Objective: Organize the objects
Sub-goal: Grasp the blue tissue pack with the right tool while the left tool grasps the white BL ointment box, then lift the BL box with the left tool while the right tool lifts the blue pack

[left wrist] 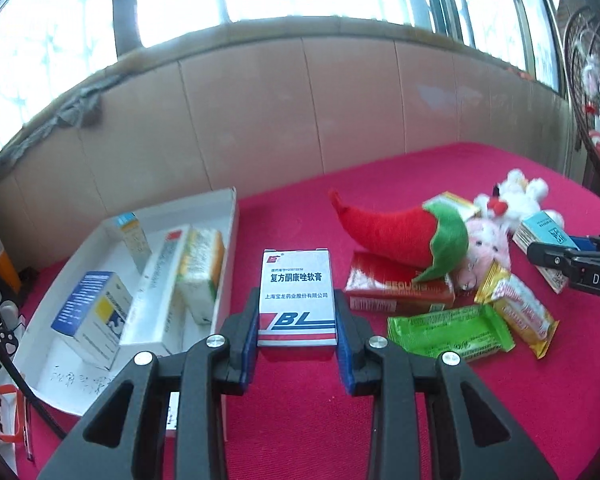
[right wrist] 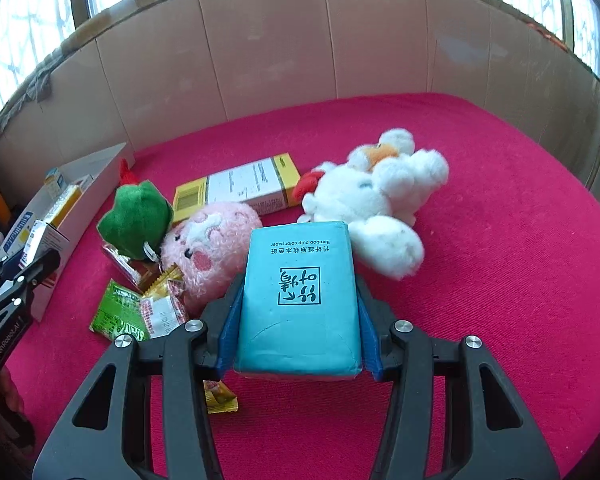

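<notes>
Your counter (left wrist: 420, 420) is covered in a deep pink cloth, and the white tray (left wrist: 52, 360) sits on its left side, already holding several medicine boxes. To the right of the tray lies the loose pile: a white plush animal (right wrist: 380, 200), a red chili plush (left wrist: 388, 232) with a green cap resting on a red box (left wrist: 396, 292), a pink plush face (right wrist: 216, 236), a yellow and white carton (right wrist: 252, 184) behind it, then a green snack packet (left wrist: 452, 332) and a yellow wrapped bar (left wrist: 520, 312) at the front.

Your right tongs (right wrist: 298, 320) are clamped on a teal tissue pack (right wrist: 298, 296), blue pads pressing both its sides, with the pack in front of the plush toys.

Your left tongs (left wrist: 298, 320) are clamped on a white ointment box (left wrist: 298, 296) with red and blue stripes, held between the tray and the red box.
</notes>
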`<move>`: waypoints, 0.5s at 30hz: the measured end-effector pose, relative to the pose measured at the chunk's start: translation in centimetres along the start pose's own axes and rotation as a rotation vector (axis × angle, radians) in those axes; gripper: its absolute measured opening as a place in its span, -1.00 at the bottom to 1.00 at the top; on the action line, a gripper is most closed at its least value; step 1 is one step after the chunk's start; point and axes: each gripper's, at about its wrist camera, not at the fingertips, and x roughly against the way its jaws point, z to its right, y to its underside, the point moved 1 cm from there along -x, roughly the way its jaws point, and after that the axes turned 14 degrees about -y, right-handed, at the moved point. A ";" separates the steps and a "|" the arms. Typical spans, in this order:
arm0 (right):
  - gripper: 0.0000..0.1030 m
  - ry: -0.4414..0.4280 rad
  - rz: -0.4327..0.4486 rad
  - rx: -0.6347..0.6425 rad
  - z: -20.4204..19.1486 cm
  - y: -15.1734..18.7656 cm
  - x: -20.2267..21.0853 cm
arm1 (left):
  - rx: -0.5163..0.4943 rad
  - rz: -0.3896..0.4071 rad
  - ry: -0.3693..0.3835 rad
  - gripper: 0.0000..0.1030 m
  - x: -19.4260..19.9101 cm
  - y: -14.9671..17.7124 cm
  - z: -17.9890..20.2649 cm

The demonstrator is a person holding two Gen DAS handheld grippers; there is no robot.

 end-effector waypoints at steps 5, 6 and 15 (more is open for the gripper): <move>-0.04 0.033 0.087 0.022 -0.1 -0.1 1.4 | 0.027 0.067 -0.017 -0.38 1.6 0.1 -0.4; -0.04 0.036 0.096 0.026 -0.2 -0.3 1.4 | 0.028 0.067 -0.017 -0.38 1.5 0.1 -0.5; -0.04 0.055 0.113 0.042 -0.6 -0.4 1.6 | 0.048 0.076 -0.008 -0.38 1.6 0.0 -1.1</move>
